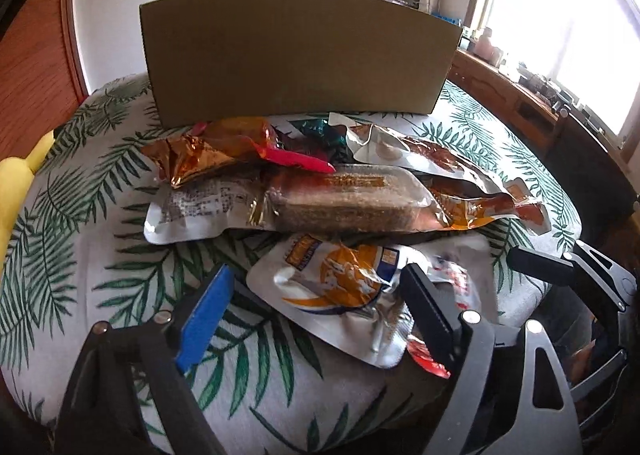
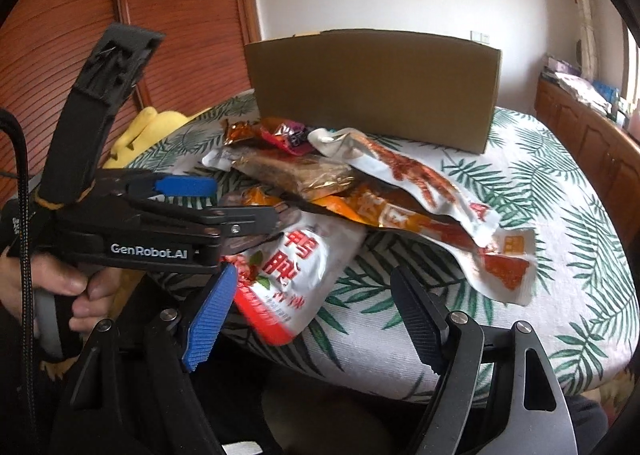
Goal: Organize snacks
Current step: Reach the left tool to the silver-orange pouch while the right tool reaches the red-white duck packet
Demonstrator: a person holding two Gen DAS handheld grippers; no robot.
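— Nearest to the left wrist camera, what lies between the left tongs (image 1: 318,275)?

— One white pouch with orange print (image 1: 340,283), flat on the bed (image 1: 100,255). The jaws stand wide; the blue pad is clear of it, and the black one is at its right edge without squeezing.

— And the right tongs (image 2: 316,275)?

— Wide too, holding nothing. A corner of a red-and-white pouch (image 2: 296,275) reaches in beside the blue pad. That pouch lies under the white one.

— Which way does the pile run?

— The clear-wrapped brown cake bar (image 1: 340,199) lies with its long axis left to right, parallel to the near wall of the cardboard box (image 1: 296,55). The orange pouch (image 1: 480,207) points away to the right, and the chicken-feet pouch (image 1: 400,151) slants across it.

— Count?

— Behind the bar lie a gold foil wrapper (image 1: 208,151), a pink packet (image 1: 300,161) and a teal wrapper (image 1: 316,131). That makes eight snacks that I can separate; overlaps may hide more. One box, upright, touches the pile's far side. One yellow plush toy (image 1: 16,191) sits at the bed's left edge. One hand (image 2: 60,287) grips the left handle.
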